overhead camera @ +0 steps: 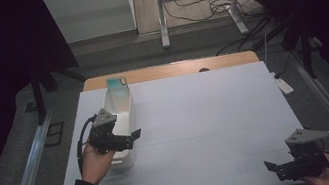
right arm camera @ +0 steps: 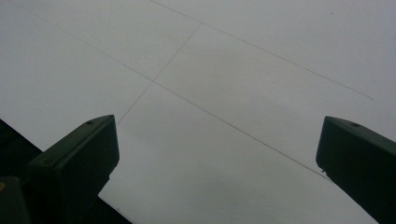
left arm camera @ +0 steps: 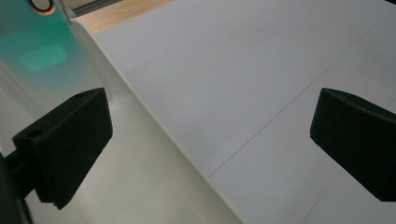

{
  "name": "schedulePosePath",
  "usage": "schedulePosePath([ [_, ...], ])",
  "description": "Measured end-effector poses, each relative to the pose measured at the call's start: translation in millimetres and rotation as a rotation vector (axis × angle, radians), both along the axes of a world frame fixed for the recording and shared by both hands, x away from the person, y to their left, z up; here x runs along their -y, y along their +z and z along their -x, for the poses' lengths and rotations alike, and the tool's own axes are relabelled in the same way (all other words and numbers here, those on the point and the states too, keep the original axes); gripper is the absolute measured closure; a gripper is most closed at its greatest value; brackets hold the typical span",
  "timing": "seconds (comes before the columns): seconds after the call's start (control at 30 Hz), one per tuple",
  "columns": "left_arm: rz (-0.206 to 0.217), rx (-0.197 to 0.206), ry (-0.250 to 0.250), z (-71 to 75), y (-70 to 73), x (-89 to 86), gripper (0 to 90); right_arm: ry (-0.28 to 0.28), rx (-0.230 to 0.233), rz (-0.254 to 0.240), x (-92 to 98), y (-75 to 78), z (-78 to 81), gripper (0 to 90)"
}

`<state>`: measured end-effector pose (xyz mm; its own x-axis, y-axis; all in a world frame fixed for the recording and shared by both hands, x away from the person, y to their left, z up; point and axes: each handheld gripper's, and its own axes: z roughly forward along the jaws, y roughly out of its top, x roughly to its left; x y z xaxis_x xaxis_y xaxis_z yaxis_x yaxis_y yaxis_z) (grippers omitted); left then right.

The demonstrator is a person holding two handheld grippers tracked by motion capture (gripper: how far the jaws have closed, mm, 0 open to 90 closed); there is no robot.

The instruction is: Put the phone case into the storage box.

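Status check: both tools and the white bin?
Left tool open over white bin's right rim. Right tool open, idle at table's near-right edge. Teal phone stands in bin's far end. Nothing blocking.

Teal phone (left arm camera: 37,51) cut off at top-left edge, white bin (overhead camera: 120,111) partly hidden by left hand-held gripper (overhead camera: 132,137).

White oblong bin (overhead camera: 120,111) is sitting on the left part of the table, long side running away from the person, far end near the wooden edge strip. It is standing upright, open top. A teal-green phone-like slab (overhead camera: 117,83) is leaning upright at the bin's far end; in the left gripper view it (left arm camera: 35,51) is glowing green, a round ring at its top.
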<state>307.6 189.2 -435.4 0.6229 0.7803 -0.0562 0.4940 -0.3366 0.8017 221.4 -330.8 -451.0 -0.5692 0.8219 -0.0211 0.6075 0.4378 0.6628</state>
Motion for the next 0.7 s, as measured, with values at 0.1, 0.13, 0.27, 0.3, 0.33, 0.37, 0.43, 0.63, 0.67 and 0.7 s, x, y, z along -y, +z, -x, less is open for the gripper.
schedulePosePath([
  [0.1,0.004,0.002,-0.001,4.1,0.5,-0.6,0.0,-0.002,0.003,0.0,0.1,0.2,0.2,0.0],
  [0.13,0.006,0.001,0.0,5.5,0.6,-0.7,0.0,-0.002,0.003,-0.001,0.3,0.3,0.3,0.0],
  [0.27,0.011,0.004,0.003,12.2,1.0,-1.8,0.0,-0.004,0.004,-0.001,0.3,0.3,0.3,0.0],
  [0.3,0.017,0.004,0.004,14.1,1.2,-2.3,0.0,-0.003,0.004,-0.001,0.3,0.3,0.4,0.0],
  [0.33,0.017,0.004,0.004,14.1,1.2,-2.3,0.0,-0.003,0.004,-0.001,0.3,0.3,0.4,0.0],
  [0.37,0.023,0.005,0.005,15.8,1.2,-2.8,0.0,-0.004,0.004,-0.001,0.3,0.3,0.4,0.0],
  [0.43,0.027,0.007,0.008,18.7,1.2,-3.7,0.0,-0.004,0.004,-0.001,0.2,0.3,0.5,0.0],
  [0.63,0.036,0.008,0.019,27.4,1.1,-7.4,0.0,-0.003,0.002,0.001,0.0,0.3,0.5,0.0],
  [0.67,0.037,0.008,0.02,28.9,1.1,-8.1,0.0,-0.003,0.003,0.001,0.0,0.3,0.5,0.0],
  [0.7,0.036,0.008,0.022,30.3,1.1,-8.8,0.0,-0.004,0.002,0.001,-0.1,0.3,0.5,0.0],
])
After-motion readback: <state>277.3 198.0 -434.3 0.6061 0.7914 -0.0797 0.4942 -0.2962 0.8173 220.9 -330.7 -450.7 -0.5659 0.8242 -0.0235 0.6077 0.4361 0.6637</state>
